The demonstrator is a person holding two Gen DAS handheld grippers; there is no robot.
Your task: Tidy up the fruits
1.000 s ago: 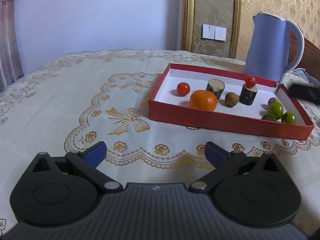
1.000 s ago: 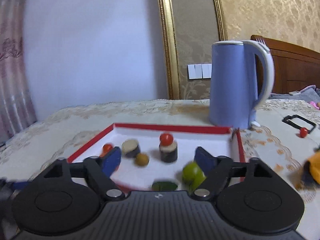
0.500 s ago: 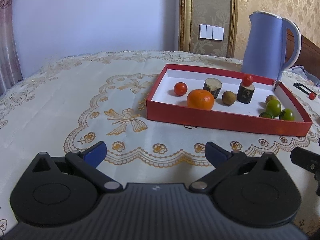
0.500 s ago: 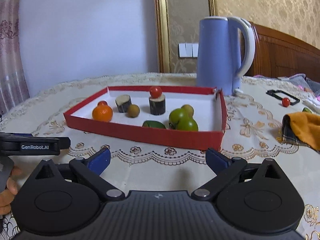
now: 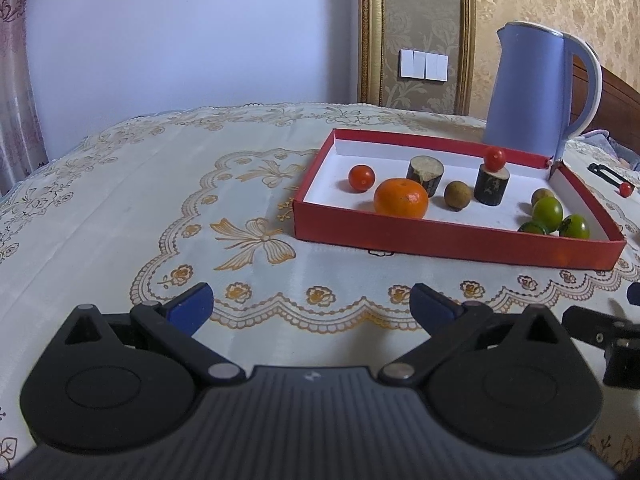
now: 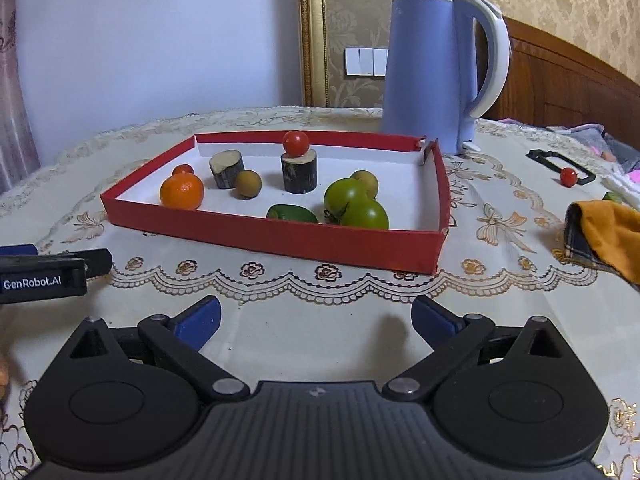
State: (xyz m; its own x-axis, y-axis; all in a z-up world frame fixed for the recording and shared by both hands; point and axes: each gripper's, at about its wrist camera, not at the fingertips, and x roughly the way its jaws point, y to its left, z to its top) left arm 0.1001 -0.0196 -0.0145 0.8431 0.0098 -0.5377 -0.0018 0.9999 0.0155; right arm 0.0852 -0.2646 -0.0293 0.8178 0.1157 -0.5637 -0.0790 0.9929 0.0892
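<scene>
Both green tomatoes (image 6: 355, 204) now lie released in the tray (image 6: 280, 236).

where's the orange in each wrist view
Left wrist: orange sits right of centre, at the near wall of the red tray, left part of it.
Right wrist: orange sits left of centre, in the tray's near left corner.
Shared landmark: the blue kettle behind the tray's far right corner.

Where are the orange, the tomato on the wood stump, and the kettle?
orange (image 6: 182, 196): right wrist view, middle of its peel.
tomato on the wood stump (image 6: 295, 143): right wrist view, centre of its red skin.
kettle (image 6: 424, 76): right wrist view, middle of its blue body.
</scene>
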